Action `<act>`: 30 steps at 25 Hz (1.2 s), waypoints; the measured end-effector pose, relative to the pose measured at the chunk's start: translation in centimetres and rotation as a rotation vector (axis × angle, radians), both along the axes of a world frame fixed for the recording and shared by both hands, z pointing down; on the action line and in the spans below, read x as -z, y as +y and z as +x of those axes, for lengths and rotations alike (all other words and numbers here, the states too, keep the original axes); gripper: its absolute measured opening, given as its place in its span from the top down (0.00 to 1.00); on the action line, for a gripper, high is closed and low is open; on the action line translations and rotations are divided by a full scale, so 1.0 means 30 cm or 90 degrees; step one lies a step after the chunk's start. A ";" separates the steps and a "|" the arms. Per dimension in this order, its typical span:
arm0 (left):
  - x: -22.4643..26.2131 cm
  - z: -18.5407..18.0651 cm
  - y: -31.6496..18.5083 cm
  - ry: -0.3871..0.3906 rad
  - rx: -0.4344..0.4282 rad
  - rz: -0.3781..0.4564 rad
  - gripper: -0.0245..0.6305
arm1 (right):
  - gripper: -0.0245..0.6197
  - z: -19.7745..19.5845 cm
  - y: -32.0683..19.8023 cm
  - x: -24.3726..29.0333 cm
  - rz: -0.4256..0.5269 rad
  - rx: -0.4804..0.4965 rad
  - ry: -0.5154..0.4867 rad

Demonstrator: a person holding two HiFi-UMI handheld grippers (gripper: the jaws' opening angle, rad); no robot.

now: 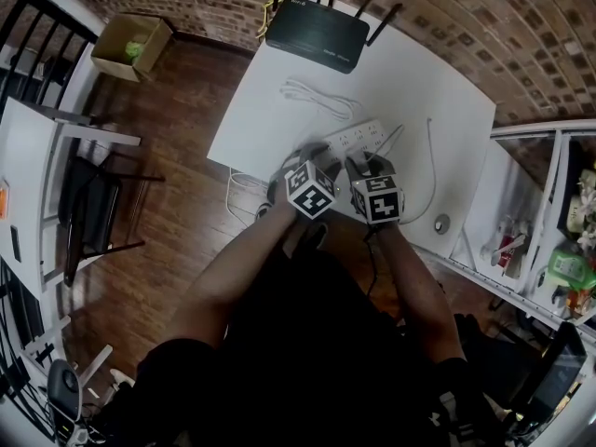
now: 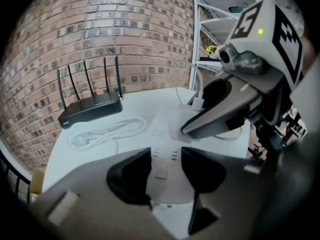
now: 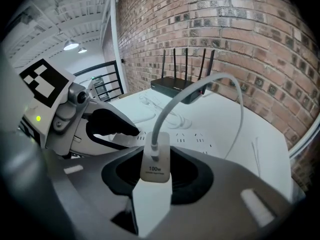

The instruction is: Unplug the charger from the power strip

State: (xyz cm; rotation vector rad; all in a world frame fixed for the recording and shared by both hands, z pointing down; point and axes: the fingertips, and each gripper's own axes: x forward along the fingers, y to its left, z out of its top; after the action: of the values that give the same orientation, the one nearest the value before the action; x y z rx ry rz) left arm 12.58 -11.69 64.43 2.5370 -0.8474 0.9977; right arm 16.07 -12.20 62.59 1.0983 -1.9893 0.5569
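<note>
On white table (image 1: 447, 110), right tool (image 3: 156, 180) pinching rounded charger (image 3: 155, 161), left tool (image 2: 165, 176) apparently clamping flat power strip (image 2: 167, 134)

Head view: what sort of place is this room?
Likely an indoor workshop or home office: a red brick wall, a dark wooden floor, and a black antenna router on a white rectangular table.

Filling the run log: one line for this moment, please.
left fingers: clamped on white plastic power strip | right fingers: clamped on white 100w charger block | unplugged: cannot tell
</note>
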 end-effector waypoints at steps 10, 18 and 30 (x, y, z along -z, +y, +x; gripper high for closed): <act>-0.001 0.003 0.001 -0.003 -0.004 -0.004 0.67 | 0.75 -0.015 0.006 0.033 0.030 0.010 0.010; -0.001 -0.003 -0.002 0.002 0.008 -0.009 0.67 | 0.75 0.022 -0.003 0.102 0.043 -0.066 -0.137; 0.254 -0.083 0.083 0.150 0.073 0.003 0.66 | 0.74 0.146 0.060 0.224 0.014 -0.268 -0.432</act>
State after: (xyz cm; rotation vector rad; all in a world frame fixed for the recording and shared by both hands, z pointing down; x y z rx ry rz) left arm 10.10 -9.20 56.81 2.5135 -0.9130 0.6474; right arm 20.46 -10.40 55.87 1.4917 -2.3243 1.2671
